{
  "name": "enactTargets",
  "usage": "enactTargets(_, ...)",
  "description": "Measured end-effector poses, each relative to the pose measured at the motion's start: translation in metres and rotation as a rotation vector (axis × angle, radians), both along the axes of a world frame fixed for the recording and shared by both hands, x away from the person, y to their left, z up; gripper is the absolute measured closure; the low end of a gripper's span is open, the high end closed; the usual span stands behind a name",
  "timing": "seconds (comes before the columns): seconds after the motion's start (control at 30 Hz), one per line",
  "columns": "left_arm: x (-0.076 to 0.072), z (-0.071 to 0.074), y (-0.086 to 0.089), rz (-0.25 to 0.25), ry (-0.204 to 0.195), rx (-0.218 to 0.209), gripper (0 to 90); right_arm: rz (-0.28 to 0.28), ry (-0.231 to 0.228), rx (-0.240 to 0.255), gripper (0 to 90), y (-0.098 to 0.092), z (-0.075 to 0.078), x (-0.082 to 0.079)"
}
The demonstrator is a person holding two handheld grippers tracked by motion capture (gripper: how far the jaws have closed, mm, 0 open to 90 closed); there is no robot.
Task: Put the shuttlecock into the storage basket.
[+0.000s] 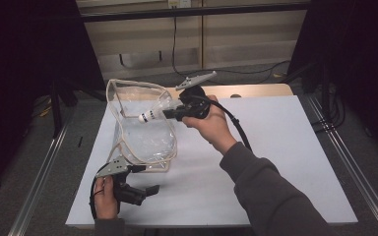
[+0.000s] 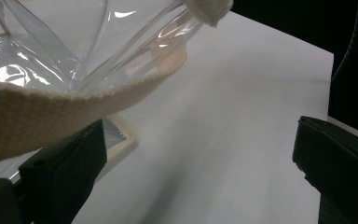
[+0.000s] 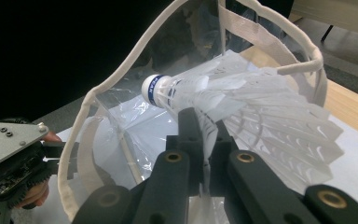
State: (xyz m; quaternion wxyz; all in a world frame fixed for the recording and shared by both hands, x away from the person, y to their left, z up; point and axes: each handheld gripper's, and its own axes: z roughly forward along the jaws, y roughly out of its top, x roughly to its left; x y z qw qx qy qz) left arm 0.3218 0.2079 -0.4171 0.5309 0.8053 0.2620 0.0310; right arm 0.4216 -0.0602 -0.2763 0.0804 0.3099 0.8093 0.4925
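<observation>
Clear plastic bag (image 1: 142, 125) propped open near table's (image 1: 275, 147) left edge, mouth facing right gripper (image 1: 170, 114). Clamped there on feathers: shuttlecock (image 1: 152, 115), cork leading, axis aimed into bag. Left gripper (image 1: 145, 191) wide open, empty, beside bag's near rim. Right gripper view alone confirms pinch on skirt (image 3: 242, 112).

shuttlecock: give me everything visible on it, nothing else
The shuttlecock is white, with a rounded cork head ringed by a blue band bearing small print too fine to read, and a skirt of white feathers that looks translucent and ribbed. It is off the table, held roughly level, head pointing into the mouth of the clear bag. The right gripper is shut on its feather skirt, jaws pinching the feathers just behind the head. In the high view the head sits just inside the bag's cream-trimmed opening.
</observation>
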Motion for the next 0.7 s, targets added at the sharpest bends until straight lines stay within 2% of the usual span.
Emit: enactTargets(0.7, 0.0, -0.001, 0.0, 0.006, 0.007, -0.005, 3.0, 0.002, 0.004, -0.015, 88.4, 0.017, -0.005, 0.003)
